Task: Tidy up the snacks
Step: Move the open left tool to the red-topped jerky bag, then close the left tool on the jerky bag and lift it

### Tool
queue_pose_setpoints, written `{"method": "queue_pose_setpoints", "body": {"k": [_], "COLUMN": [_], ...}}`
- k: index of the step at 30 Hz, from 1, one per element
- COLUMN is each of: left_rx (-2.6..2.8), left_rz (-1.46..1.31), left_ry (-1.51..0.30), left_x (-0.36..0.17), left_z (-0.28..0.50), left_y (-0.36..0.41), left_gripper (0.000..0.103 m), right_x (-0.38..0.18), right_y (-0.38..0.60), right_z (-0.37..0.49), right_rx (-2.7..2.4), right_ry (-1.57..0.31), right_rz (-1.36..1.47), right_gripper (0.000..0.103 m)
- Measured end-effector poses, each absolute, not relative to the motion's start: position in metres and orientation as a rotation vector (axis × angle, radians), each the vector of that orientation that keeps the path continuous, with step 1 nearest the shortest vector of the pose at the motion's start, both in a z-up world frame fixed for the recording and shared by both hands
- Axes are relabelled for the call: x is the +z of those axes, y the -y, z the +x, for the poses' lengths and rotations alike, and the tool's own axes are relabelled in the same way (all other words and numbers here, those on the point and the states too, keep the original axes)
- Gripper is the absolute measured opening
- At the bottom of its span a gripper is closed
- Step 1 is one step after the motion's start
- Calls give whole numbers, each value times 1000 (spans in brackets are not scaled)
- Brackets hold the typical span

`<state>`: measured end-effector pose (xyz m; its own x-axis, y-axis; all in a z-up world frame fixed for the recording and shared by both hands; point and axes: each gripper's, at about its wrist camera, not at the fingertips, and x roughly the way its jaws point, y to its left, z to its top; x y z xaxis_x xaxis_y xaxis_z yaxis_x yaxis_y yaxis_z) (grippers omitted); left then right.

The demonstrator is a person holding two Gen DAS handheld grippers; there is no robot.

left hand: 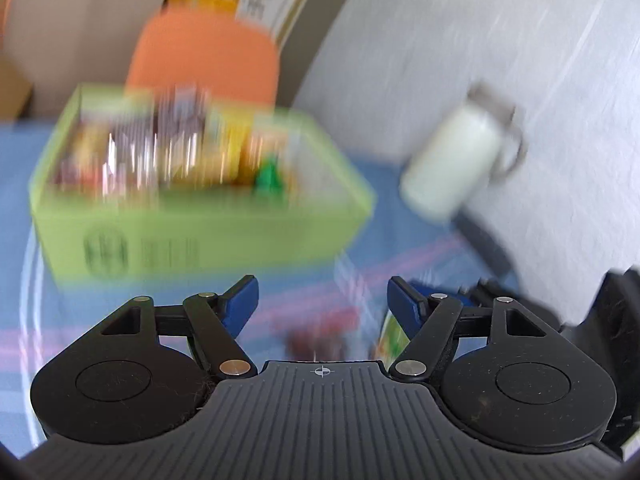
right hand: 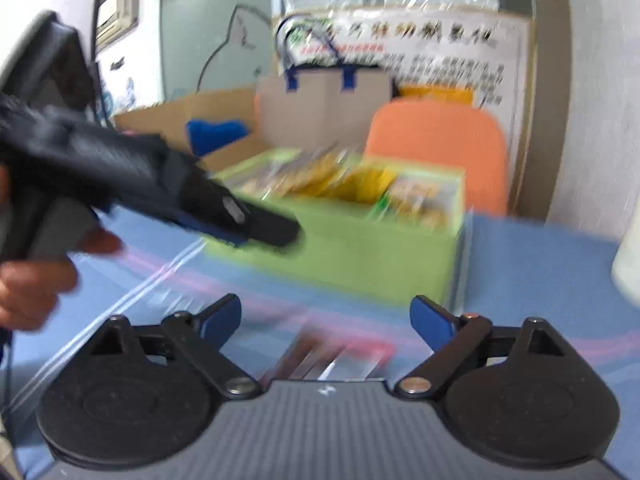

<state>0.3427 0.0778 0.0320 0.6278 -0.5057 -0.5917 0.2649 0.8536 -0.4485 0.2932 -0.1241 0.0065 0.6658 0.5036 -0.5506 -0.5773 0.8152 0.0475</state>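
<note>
A light-green box (left hand: 200,236) is seen on the blue cloth (left hand: 400,232), packed with upright snack packets (left hand: 160,148) in yellow, brown, red and silver; a small green shape (left hand: 270,178) shows at the box's near wall, right of the middle. From the right wrist view the same box (right hand: 360,248) is seen corner-on, with yellow and orange packets (right hand: 352,184) standing above its rim.

Nearer than the box, a reddish-brown packet (left hand: 320,336) lies flat on the cloth, seen between the spread fingers of the left gripper (left hand: 323,304); nothing is pinched by it. A green-and-white packet (left hand: 392,336) is partly hidden behind its right finger. The right gripper (right hand: 326,320) is likewise held apart with nothing gripped, and a red and silver packet (right hand: 340,356) lies on the cloth in the gap, its lower end cut off by the gripper body.

Both views are heavily smeared. A dark round logo and some marks are printed on the box's front, but cannot be read. Behind the box stand an orange chair (right hand: 440,148) and a brown bag (right hand: 324,104) with blue handles. Posters (right hand: 440,52) on the wall behind carry writing too blurred to make out. A white jar (left hand: 456,156) stands right of the box. A hand (right hand: 32,280) holding the left gripper's black body is cut off at the frame edge.
</note>
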Motion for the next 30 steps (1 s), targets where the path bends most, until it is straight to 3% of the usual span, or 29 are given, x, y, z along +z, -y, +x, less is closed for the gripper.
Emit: {"method": "queue_pose_setpoints", "body": {"k": [3,8,13,18,22,30], "left_rx": [-485,-468,-412,-349,-288,-266], "left_rz": [-401,-399,-391,-420,-410,-414], "left_ry": [-885,-954,-964,-927,-882,-893], "left_x": [-1,-15,-13,-13,-11,-11], "left_z": [343,345,301,238,217,225], "left_y": [-72,-68,-83,-98,-105,-100], "left_gripper": [50,31,29,32,60,57], "right_x": [-9,-23,-18,-17,-22,-31], "right_y": [109,88,73,61,59,53], "right_z": [292,282,250,208,192,186], "right_rx": [602,603,666,717,683,619], "right_ry": [-642,-677,-668,-654,-665,-670], "right_rz": [-163,-216,-176,-162,-119,-126], "right_gripper": [91,93,94,93,93,94]}}
